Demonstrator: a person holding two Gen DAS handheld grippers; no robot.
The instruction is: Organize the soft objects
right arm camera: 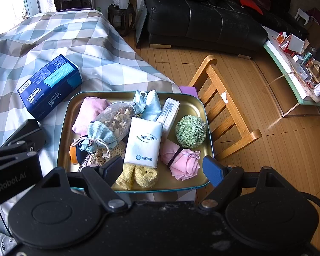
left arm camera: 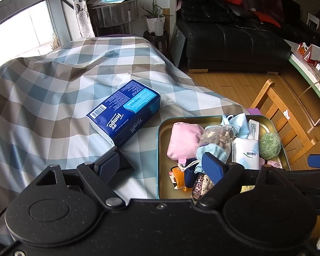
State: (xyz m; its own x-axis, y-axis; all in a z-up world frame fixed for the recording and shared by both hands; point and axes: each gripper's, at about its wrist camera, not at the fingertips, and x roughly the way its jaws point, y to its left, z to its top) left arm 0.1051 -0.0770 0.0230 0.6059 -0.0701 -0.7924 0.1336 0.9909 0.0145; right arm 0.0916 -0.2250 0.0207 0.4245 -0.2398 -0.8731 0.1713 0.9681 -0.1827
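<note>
On the checked cloth (right arm camera: 100,49) a metal tray (right arm camera: 194,104) sits near the table's edge, packed with soft things, and a blue tissue pack (right arm camera: 50,85) lies on the cloth just beside the tray's far-left corner, outside it. In the tray, a folded pink cloth (right arm camera: 86,115) fills the far-left part, with a clear pouch of dried bits (right arm camera: 117,117) resting partly on it and a pale blue sachet (right arm camera: 100,136) tied with string against the pouch. A white tissue packet (right arm camera: 144,141) lies in the middle, a slim white pack (right arm camera: 169,112) and a pale blue mask (right arm camera: 152,106) behind it, a green scrubber (right arm camera: 191,131) to its right. Nearer the camera lie a rolled pink cloth (right arm camera: 183,162) bound by a dark band and 2 yellow fuzzy pieces (right arm camera: 138,177). The right gripper (right arm camera: 162,168) hangs over the tray's near edge, its jaws spread wide and holding nothing. The left gripper (left arm camera: 160,166) is likewise agape and empty, one finger over the cloth, the other over the tray's near-left contents. A wooden chair (right arm camera: 224,115) stands just beyond the tray, and a black sofa (right arm camera: 202,23) sits well behind it.
</note>
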